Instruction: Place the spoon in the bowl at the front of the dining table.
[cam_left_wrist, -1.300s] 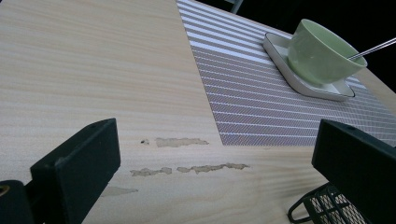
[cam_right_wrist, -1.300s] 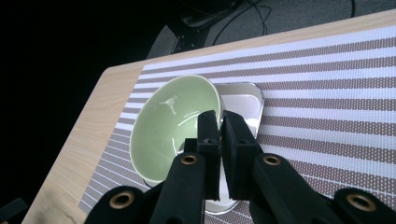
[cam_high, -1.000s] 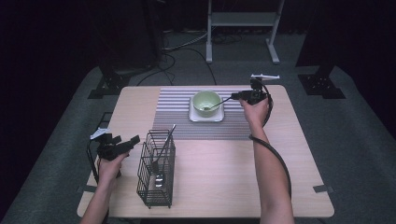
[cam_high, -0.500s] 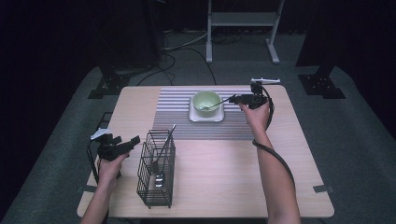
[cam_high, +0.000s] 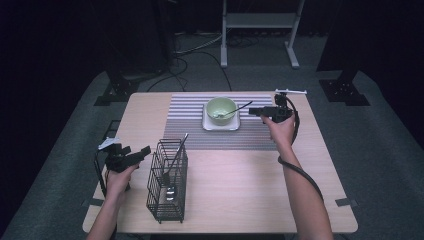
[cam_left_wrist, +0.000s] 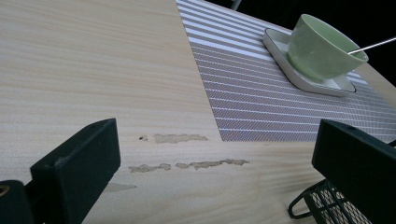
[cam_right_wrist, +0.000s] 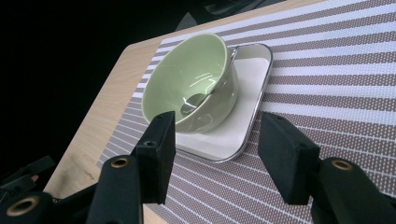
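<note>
A pale green bowl (cam_high: 221, 108) stands on a white square plate (cam_high: 220, 124) on the striped placemat (cam_high: 190, 125). A metal spoon (cam_high: 239, 109) rests in the bowl, its handle sticking out to the right. My right gripper (cam_high: 254, 110) hovers just right of the bowl and points at it. Its jaws have just been opening and nothing is between them. In the right gripper view the bowl (cam_right_wrist: 191, 88) and the spoon (cam_right_wrist: 196, 99) lie beyond the open right gripper (cam_right_wrist: 217, 144). My left gripper (cam_high: 145, 151) is open beside the wire basket (cam_high: 167, 182).
The black wire basket holds upright utensils and stands at the front left of the wooden table (cam_high: 240, 185). In the left gripper view its corner (cam_left_wrist: 327, 207) sits close to one jaw. Dark floor, cables and stands surround the table.
The right gripper's jaws have spread apart and the hand has drawn back a little to the right, away from the spoon handle. The spoon stays in the bowl. The left hand has kept still.
</note>
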